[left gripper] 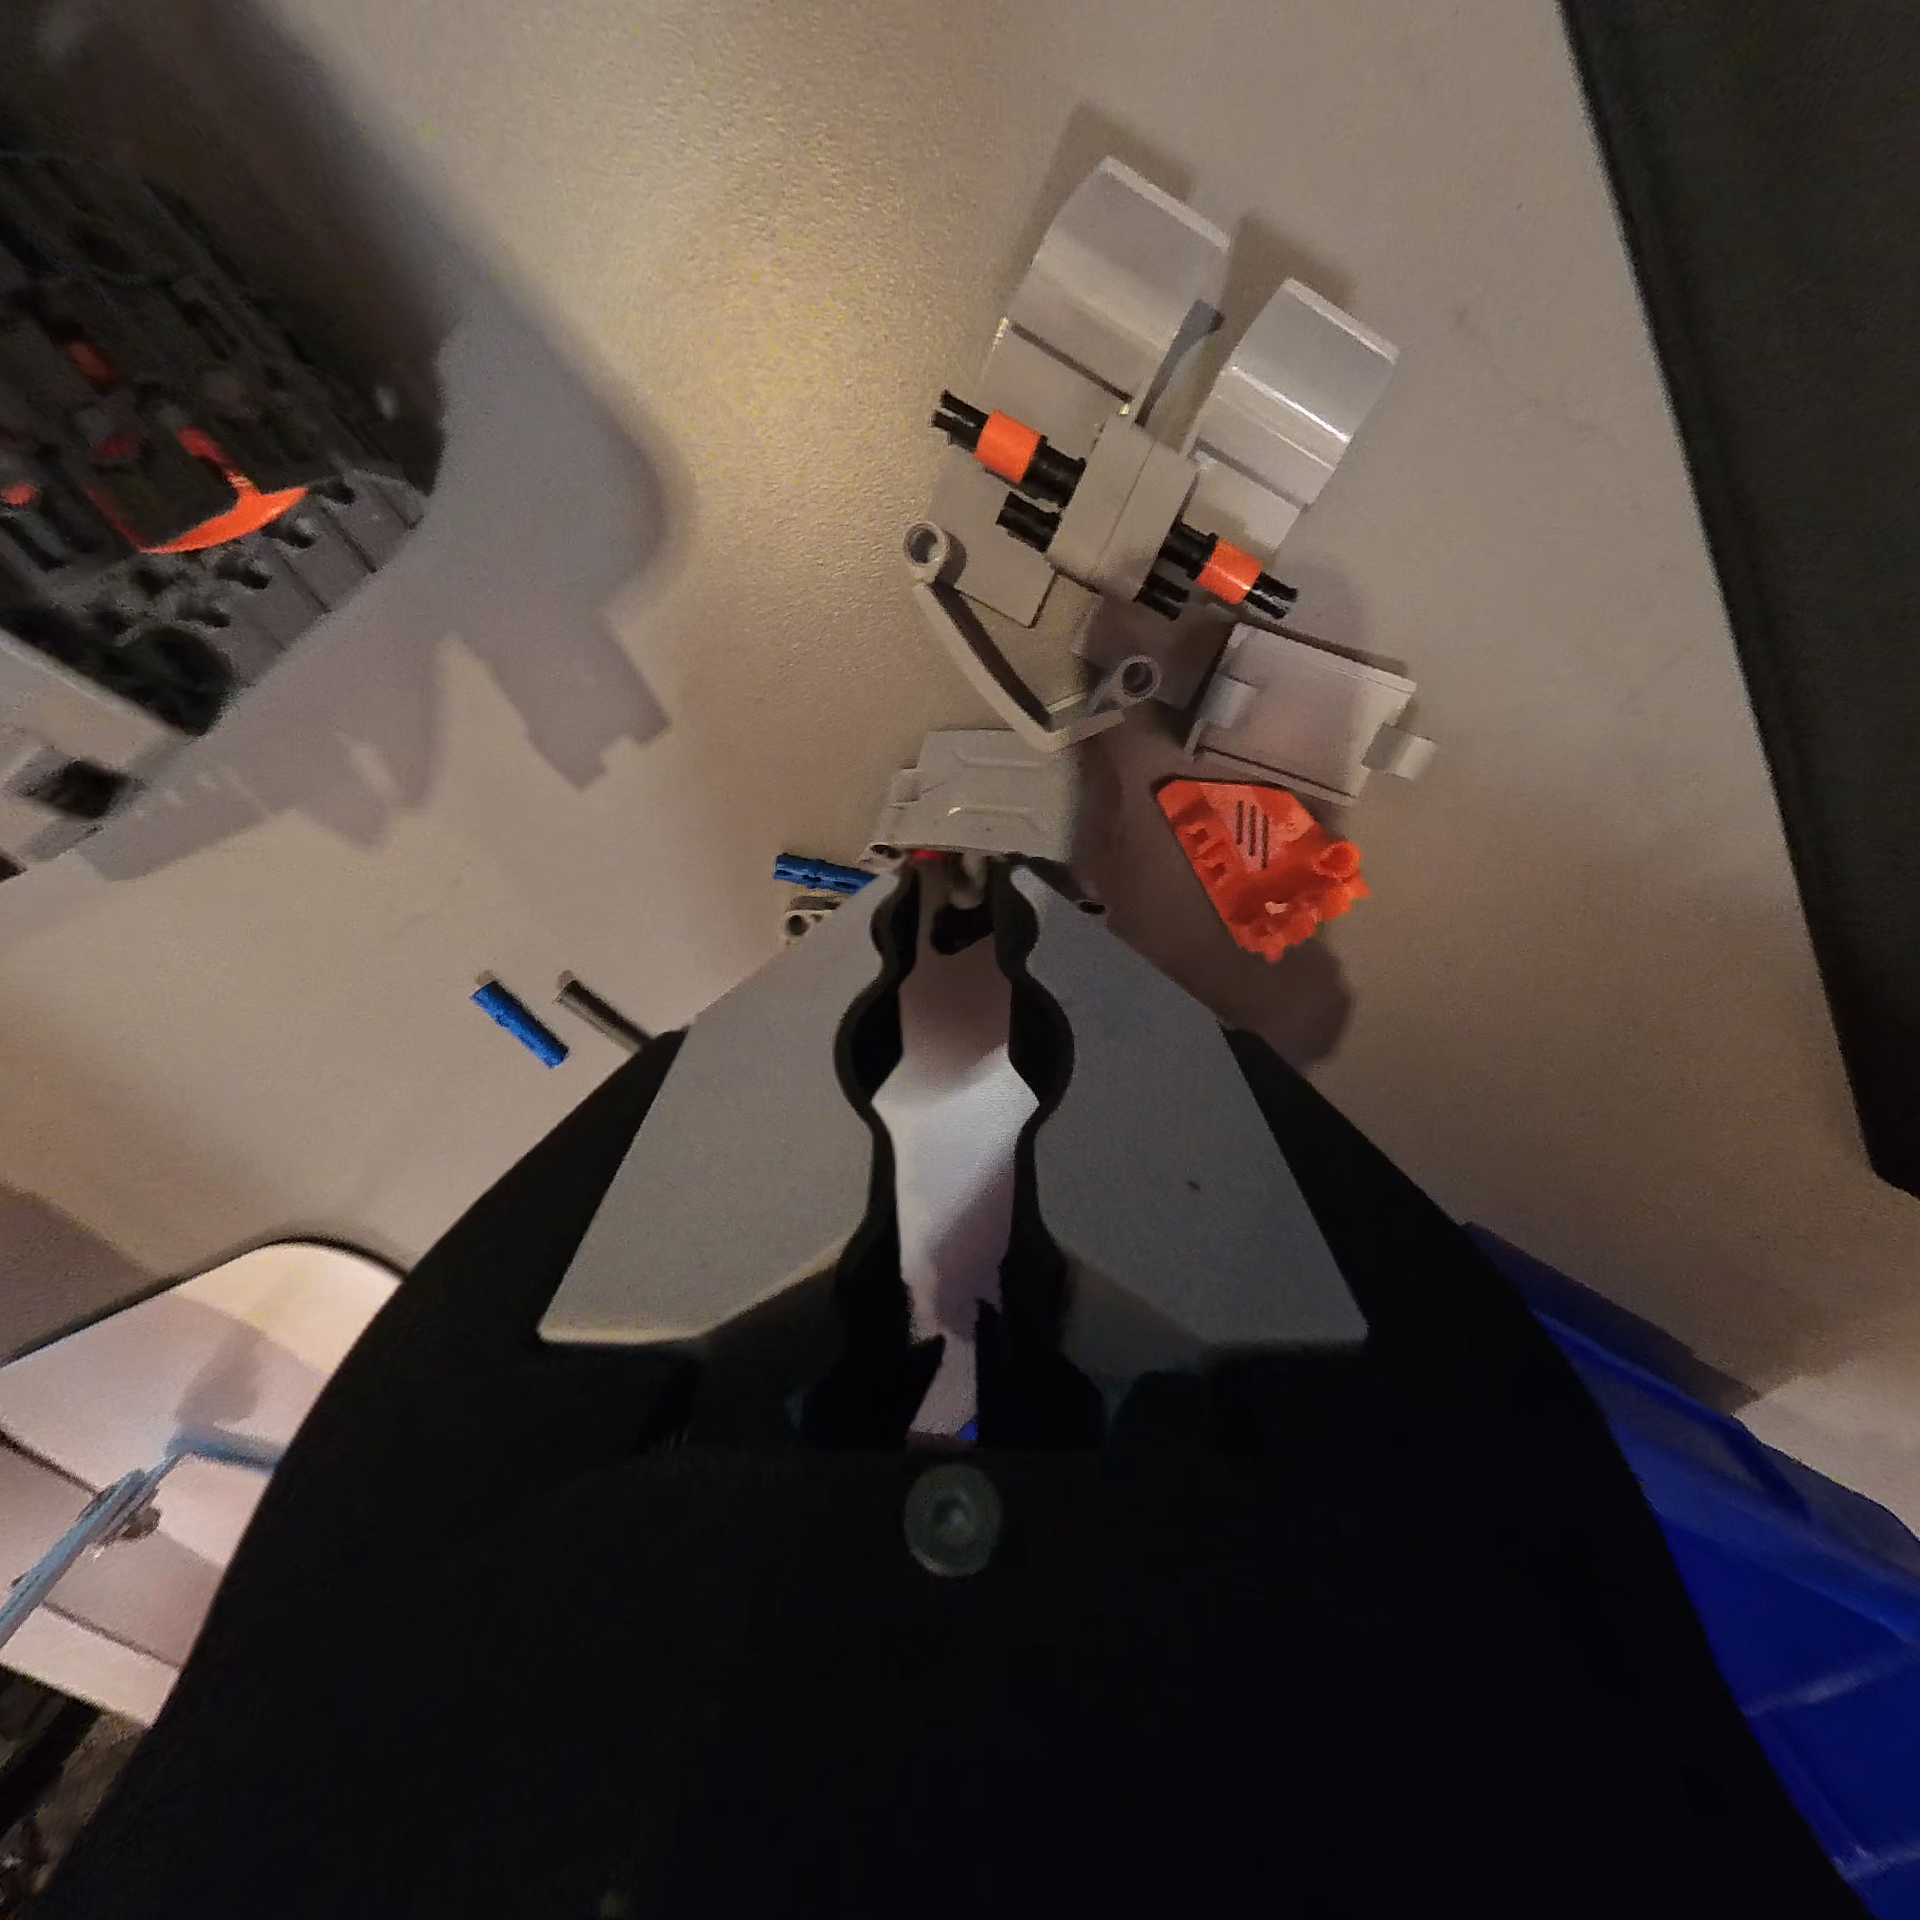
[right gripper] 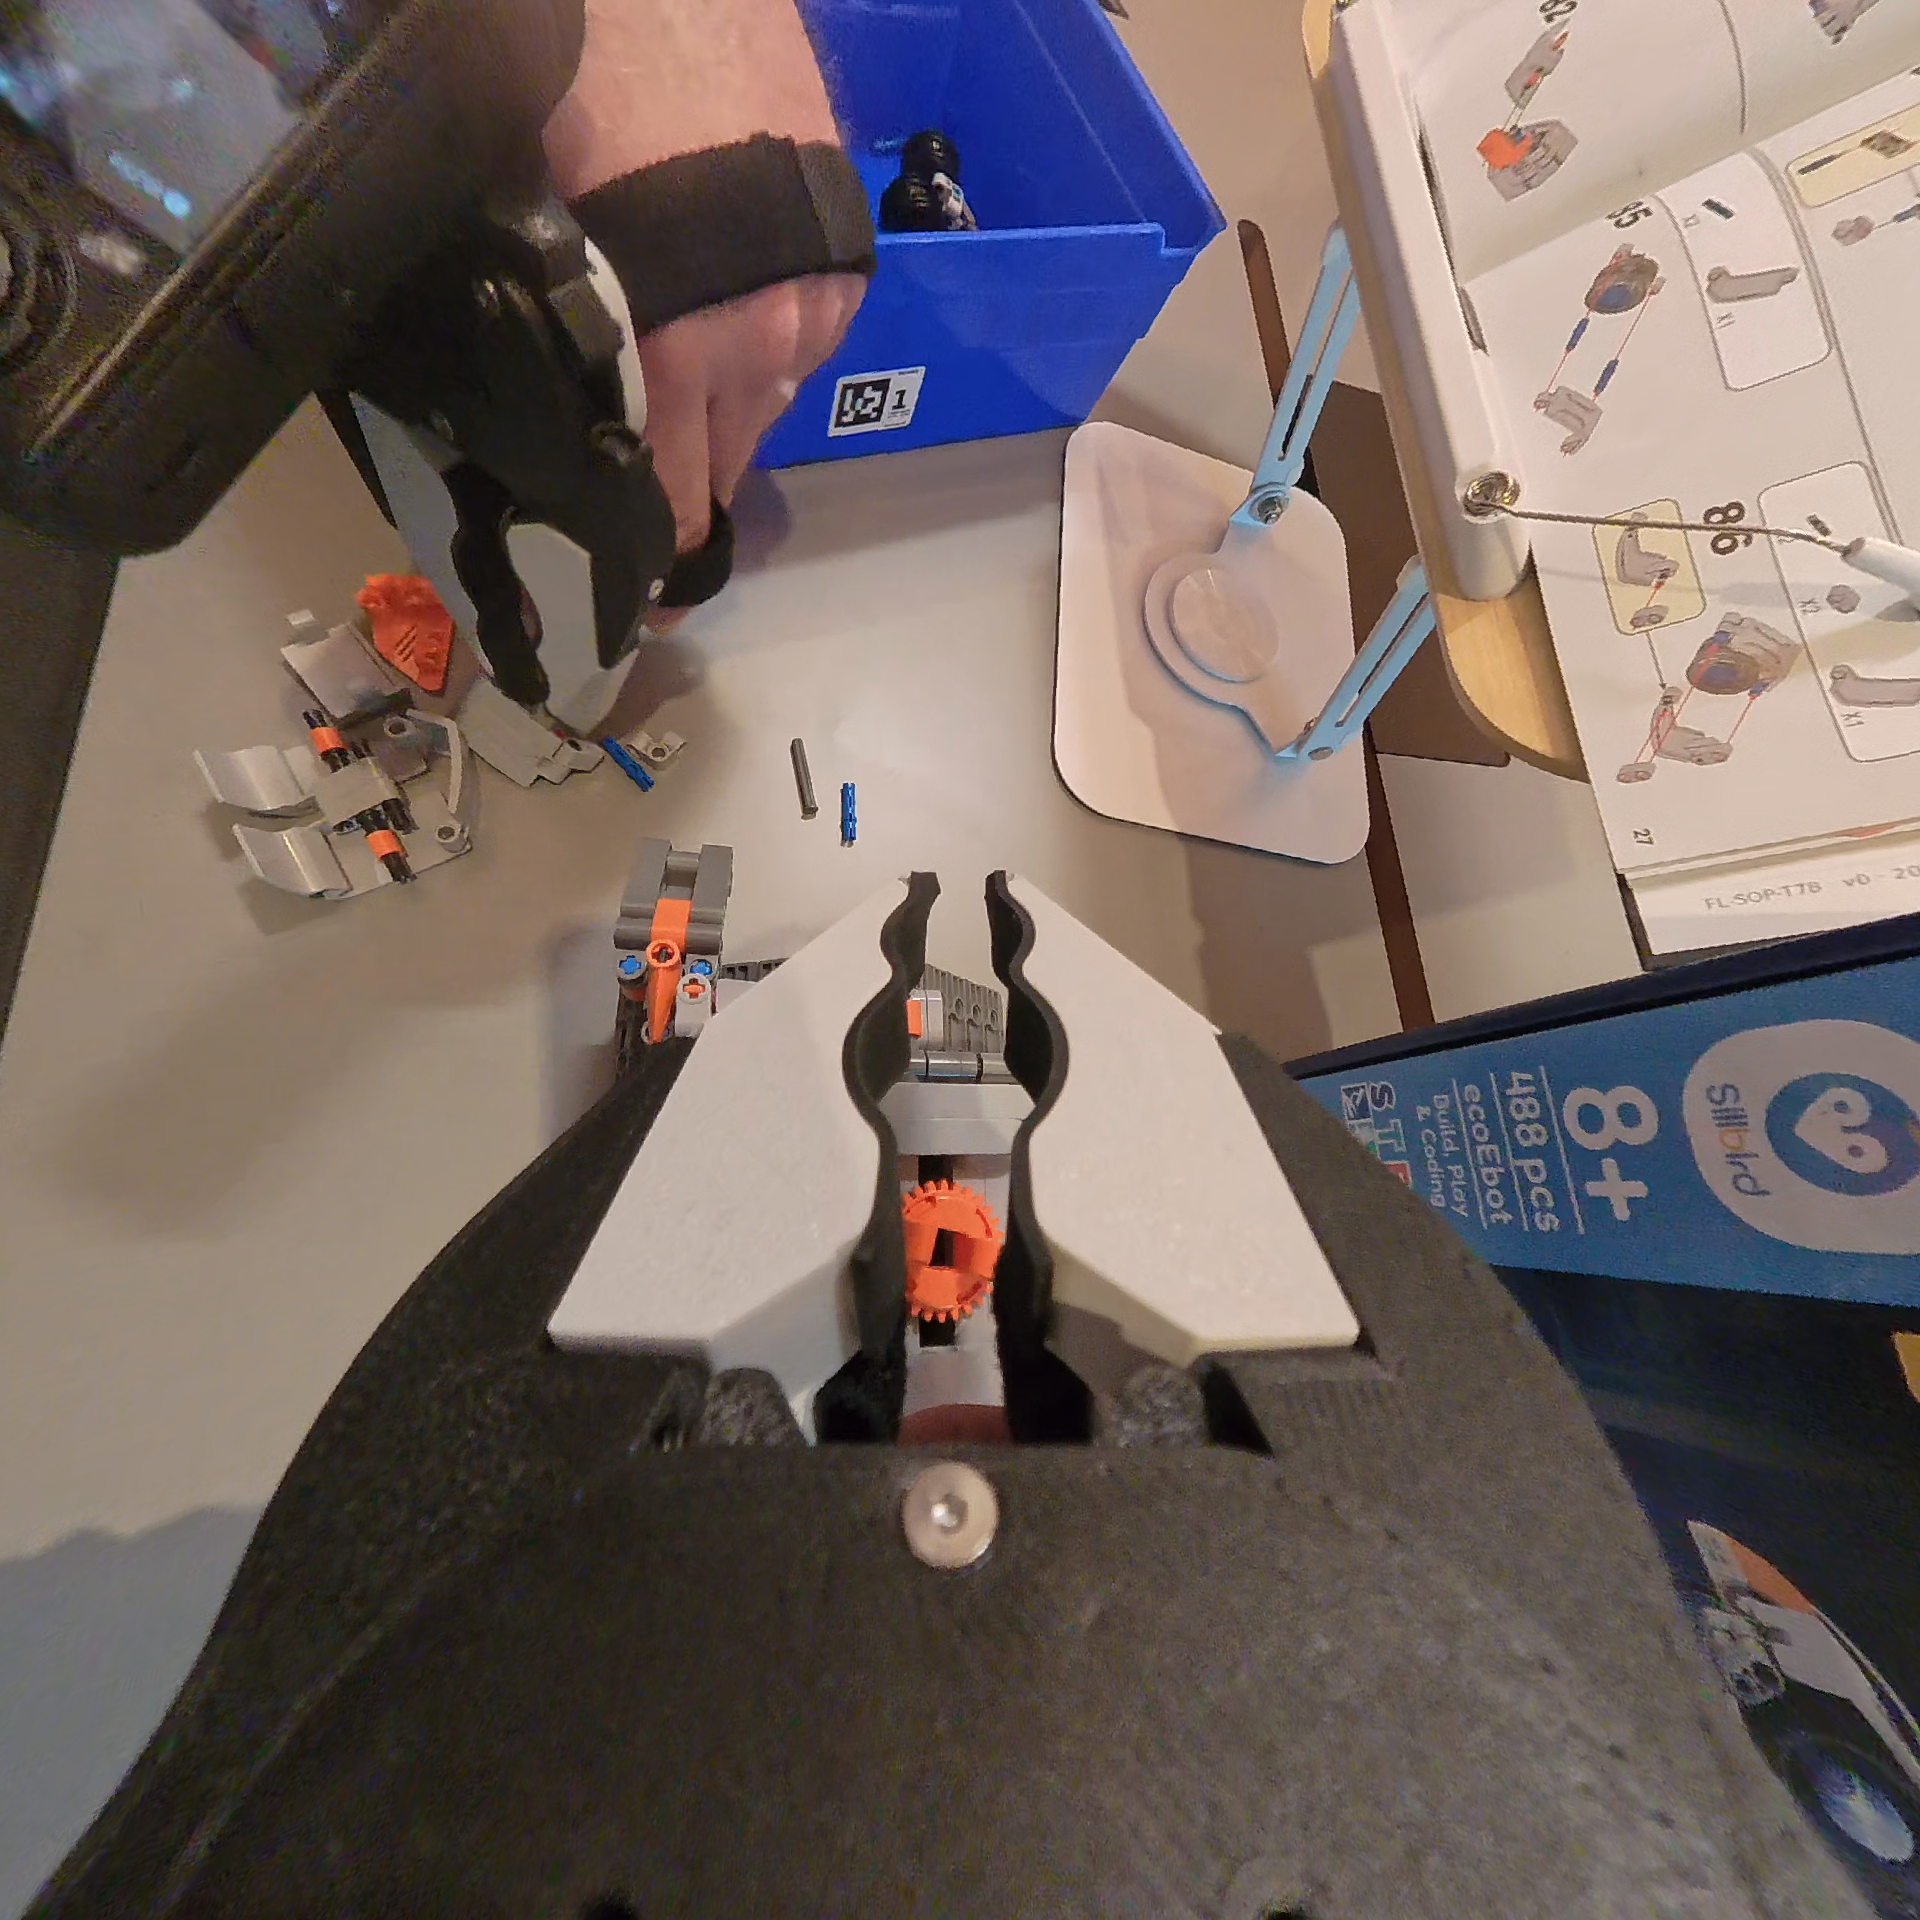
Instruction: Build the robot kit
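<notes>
- My right gripper [right gripper: 954, 883] is closest: its jaws stand a little apart at the tips, straddling a grey block assembly with an orange gear [right gripper: 948, 1257] lodged between the fingers; whether they actually press on it I cannot tell.
- At 11 o'clock from those tips, the assembly's upright grey-and-orange end [right gripper: 670, 925] stands on the beige table [right gripper: 312, 1091].
- Just past the tips at 12 o'clock lie a dark pin [right gripper: 801, 777] and a blue pin [right gripper: 848, 812], side by side, not touching.
- My left gripper [left gripper: 951, 883] has its tips nearly together around something small and dark against a grey panel [left gripper: 982, 795]; what it is I cannot make out.
- At 2 o'clock from it lies an orange piece [left gripper: 1262, 862]; at 12 o'clock, a grey curved-panel cluster [left gripper: 1132, 436].
- Farthest, at 12 o'clock in the right view, sits a blue bin [right gripper: 1018, 281].
</notes>
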Available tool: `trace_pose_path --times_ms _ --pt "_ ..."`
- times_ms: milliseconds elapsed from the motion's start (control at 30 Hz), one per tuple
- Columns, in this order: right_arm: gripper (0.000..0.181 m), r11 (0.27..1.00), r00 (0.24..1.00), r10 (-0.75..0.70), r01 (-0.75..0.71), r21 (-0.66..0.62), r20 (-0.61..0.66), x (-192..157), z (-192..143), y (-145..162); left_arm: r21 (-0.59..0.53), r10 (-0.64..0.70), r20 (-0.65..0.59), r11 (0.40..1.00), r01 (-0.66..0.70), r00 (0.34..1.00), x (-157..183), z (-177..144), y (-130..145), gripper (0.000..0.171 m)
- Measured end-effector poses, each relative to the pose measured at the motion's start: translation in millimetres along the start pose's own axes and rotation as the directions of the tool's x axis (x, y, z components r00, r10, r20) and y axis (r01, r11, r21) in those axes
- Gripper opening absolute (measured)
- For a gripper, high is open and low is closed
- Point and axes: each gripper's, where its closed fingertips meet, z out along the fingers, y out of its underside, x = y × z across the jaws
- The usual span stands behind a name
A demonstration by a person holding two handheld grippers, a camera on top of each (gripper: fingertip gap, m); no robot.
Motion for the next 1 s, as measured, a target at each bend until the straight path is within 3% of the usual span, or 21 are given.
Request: trace_pose_path --times_ms 200,333,433,467,800,1000 --pt "0.009 1.0 1.0 0.004 -0.004 0.004 -0.003 1 -1 0 0.088 -0.077 0.139 0.994 0.065 0.987 -19 -29 -4 0.032" --pt "0.009 1.0 1.0 0.001 -0.001 0.006 -0.005 1 -2 -1 0.144 -0.125 0.264 0.986 0.09 0.956 -27 -60 -3 0.028" --pt "0.009 1.0 1.0 -0.001 0.001 0.006 -0.005 1 -2 -1 0.19 -0.174 0.357 0.975 0.111 0.918 -30 -88 5 0.011" --pt "0.009 1.0 1.0 -0.002 0.002 0.005 -0.005 1 -2 -1 0.202 -0.191 0.38 0.972 0.121 0.905 -30 -97 10 0.0" --pt "0.009 1.0 1.0 -0.004 0.004 0.0 -0.004 0 -1 -1 0.282 -0.387 0.537 0.92 0.273 0.75 -5 -160 80 0.001" --pt "0.009 1.0 1.0 0.0 0.0 -0.011 0.003 -1 3 1 0.237 -0.465 0.505 0.885 0.401 0.727 22 -147 129 0.016"
